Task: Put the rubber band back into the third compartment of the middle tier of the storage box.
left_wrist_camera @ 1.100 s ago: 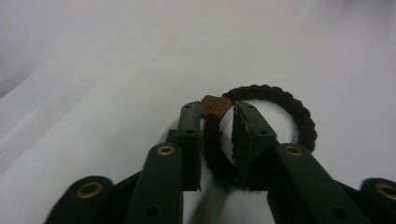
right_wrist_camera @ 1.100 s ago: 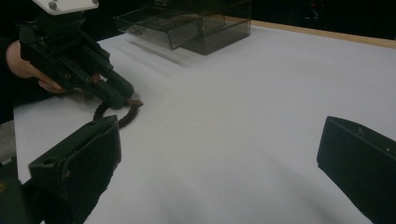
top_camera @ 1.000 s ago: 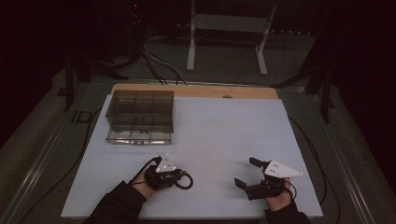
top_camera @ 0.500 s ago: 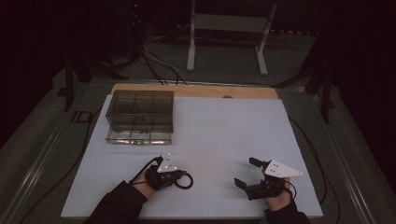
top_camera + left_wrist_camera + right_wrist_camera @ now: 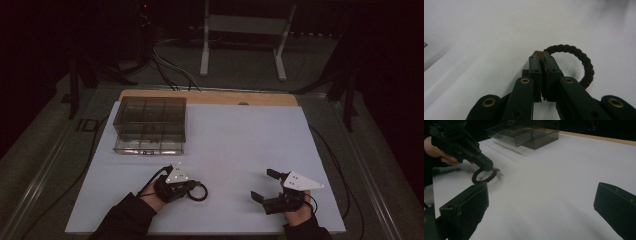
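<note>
Grasp stage of a pick-up. The left gripper (image 5: 541,75), seen in the lower centre of the left gripper view, has just been closing its fingers (image 5: 534,72) and is now clenched on the braided ring (image 5: 584,63), a dark cord loop with a brown joint. The ring lies on the white desk (image 5: 240,135) in the lower left of the high view, projecting to the right of the fingers. The right gripper (image 5: 264,185), lower right of the high view, rests on the desk with its fingers released and spread wide, nothing between them.

Judged next move: lift the ring clear of the desk and carry it toward the clear drawer box (image 5: 150,125) in the upper left of the high view. This calls for a firm pinch, since the loop hangs to one side and may swing.

The box has divided compartments and a low drawer (image 5: 506,135) standing pulled out; its contents are too dim to tell.
</note>
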`<state>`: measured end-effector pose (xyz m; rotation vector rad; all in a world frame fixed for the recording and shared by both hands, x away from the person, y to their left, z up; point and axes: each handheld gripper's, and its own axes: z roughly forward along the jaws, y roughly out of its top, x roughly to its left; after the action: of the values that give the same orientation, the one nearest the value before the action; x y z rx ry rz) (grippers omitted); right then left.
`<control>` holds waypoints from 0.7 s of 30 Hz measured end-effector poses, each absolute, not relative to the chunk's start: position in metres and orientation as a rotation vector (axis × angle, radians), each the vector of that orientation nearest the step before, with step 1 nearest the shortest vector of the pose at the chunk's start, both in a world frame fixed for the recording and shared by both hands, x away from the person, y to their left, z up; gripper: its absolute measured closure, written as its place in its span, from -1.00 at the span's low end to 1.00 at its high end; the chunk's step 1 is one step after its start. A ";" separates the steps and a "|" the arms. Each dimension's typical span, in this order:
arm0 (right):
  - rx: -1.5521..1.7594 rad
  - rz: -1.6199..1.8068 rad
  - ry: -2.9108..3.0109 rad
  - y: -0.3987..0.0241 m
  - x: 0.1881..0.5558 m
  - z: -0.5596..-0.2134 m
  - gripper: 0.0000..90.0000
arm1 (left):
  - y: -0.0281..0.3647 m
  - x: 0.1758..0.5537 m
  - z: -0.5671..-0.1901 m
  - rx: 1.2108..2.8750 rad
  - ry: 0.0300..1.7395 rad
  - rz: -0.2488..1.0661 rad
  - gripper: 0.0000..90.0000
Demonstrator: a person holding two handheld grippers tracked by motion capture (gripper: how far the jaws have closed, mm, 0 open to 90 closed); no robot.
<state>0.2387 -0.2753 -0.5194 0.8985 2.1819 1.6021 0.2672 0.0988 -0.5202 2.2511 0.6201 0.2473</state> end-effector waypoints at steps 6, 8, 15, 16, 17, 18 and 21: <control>0.903 1.603 2.183 -0.275 0.239 -0.520 -1.00 | 0.098 0.267 -0.518 2.249 0.609 0.244 0.95; 0.897 1.599 2.187 -0.275 0.239 -0.520 -1.00 | 0.098 0.267 -0.516 2.244 0.605 0.244 0.95; 0.896 1.601 2.184 -0.275 0.238 -0.519 -1.00 | 0.098 0.267 -0.513 2.235 0.603 0.239 0.95; 0.896 1.601 2.184 -0.275 0.238 -0.519 -1.00 | 0.098 0.267 -0.513 2.235 0.603 0.239 0.95; 0.898 1.602 2.183 -0.275 0.238 -0.519 -1.00 | 0.097 0.267 -0.512 2.235 0.606 0.240 0.95; 0.902 1.605 2.184 -0.275 0.239 -0.520 -1.00 | 0.097 0.267 -0.512 2.235 0.604 0.245 0.95; 0.896 1.603 2.185 -0.275 0.238 -0.519 -1.00 | 0.098 0.268 -0.508 2.227 0.605 0.248 0.95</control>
<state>0.2383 -0.2748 -0.5194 0.8963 2.1851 1.6030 0.2676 0.0985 -0.5083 2.2268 0.6048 0.2484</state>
